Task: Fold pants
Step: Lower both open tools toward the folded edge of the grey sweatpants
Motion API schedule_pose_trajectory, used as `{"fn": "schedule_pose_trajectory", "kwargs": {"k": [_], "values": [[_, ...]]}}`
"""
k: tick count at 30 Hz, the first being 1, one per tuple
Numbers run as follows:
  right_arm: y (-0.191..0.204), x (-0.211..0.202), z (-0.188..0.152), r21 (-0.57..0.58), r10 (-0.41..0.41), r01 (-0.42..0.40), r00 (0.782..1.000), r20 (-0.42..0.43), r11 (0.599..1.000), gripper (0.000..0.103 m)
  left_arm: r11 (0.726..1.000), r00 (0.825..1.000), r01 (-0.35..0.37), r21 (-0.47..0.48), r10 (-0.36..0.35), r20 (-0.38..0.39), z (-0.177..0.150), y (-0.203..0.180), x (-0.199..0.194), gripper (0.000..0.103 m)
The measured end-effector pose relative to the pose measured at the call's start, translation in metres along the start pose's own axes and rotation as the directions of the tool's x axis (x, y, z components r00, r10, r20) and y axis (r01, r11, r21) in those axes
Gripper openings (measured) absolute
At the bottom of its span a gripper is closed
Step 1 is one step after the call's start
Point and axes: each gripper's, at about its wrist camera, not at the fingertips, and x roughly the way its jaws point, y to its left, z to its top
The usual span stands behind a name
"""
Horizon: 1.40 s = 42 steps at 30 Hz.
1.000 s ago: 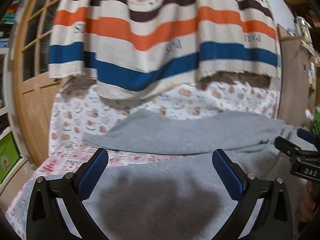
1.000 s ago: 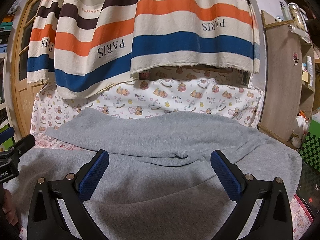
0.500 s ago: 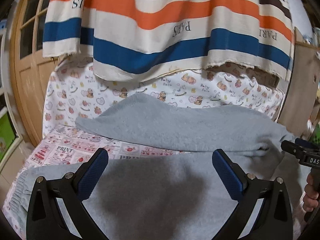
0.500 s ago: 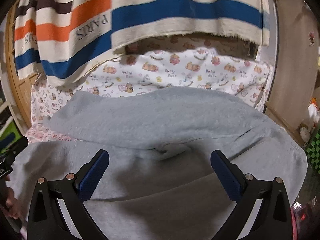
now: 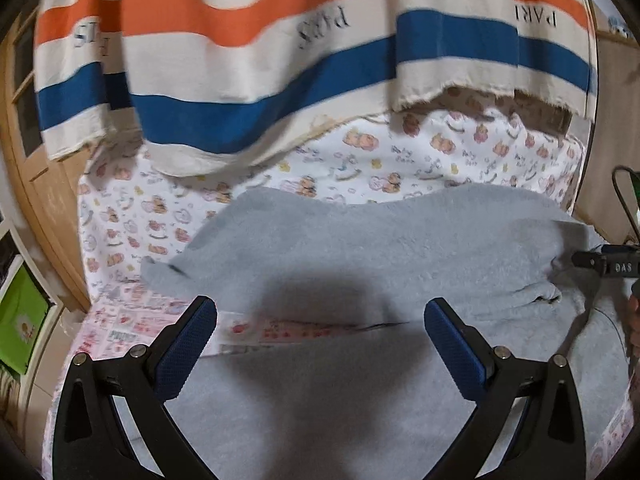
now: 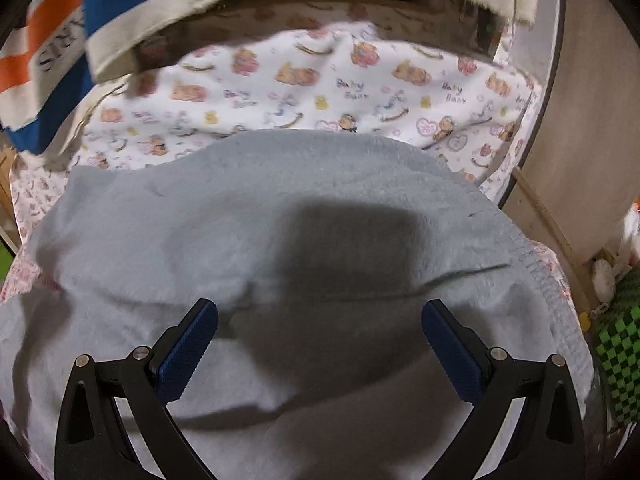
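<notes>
Hovering over the grey pants (image 5: 400, 248), both tools have dropped closer in the last second — the striped cloth (image 5: 260, 60) has slid toward the top of each frame and the fleece now fills the middle and bottom. The left hand-held gripper (image 5: 320, 344) has its jaws spread wide with nothing between them; the right hand-held gripper (image 6: 320, 340) is likewise wide open and empty, its shadow falling on the fabric at frame centre.

The pants lie on the bed (image 5: 400, 160), over its printed sheet. In the left view one leg runs across the middle of the frame and the other across the bottom, a strip of sheet showing between them at centre left. In the right view the waist end spreads toward the right edge, with a crease running across just above the pads.

No fold looks made yet. The descent suggests each side is about to take hold — probably the near leg, to lay it over the far one. Fleece this thick may bunch if pinched shallowly.
</notes>
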Motion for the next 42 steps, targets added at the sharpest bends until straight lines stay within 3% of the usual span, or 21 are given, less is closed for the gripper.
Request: {"fn": "schedule_pose_trajectory", "kwargs": {"k": [5,10,14,22,42], "values": [[-0.01,0.039,0.0,0.019,-0.028,0.029,0.996,-0.085,0.999,0.102,1.0,0.997,0.006,0.023,-0.004,-0.083,0.006,-0.025,0.029,0.103],[-0.016,0.047,-0.007,0.059,-0.035,0.039,0.997,-0.062,0.997,0.102,1.0,0.991,-0.008,0.025,0.011,-0.131,0.009,-0.037,0.057,0.103],[-0.009,0.05,-0.007,0.019,-0.081,0.083,0.994,-0.071,0.996,0.102,1.0,0.988,-0.026,0.009,0.027,-0.149,0.012,-0.038,0.077,0.103],[-0.008,0.049,-0.006,0.026,-0.062,0.064,0.995,-0.08,0.998,0.102,1.0,0.973,-0.025,-0.016,0.02,-0.231,0.002,-0.032,0.115,0.103],[-0.011,0.049,-0.004,0.027,-0.06,0.062,0.995,-0.08,0.998,0.102,1.0,0.977,-0.026,-0.01,0.023,-0.213,0.001,-0.035,0.111,0.103]]}}
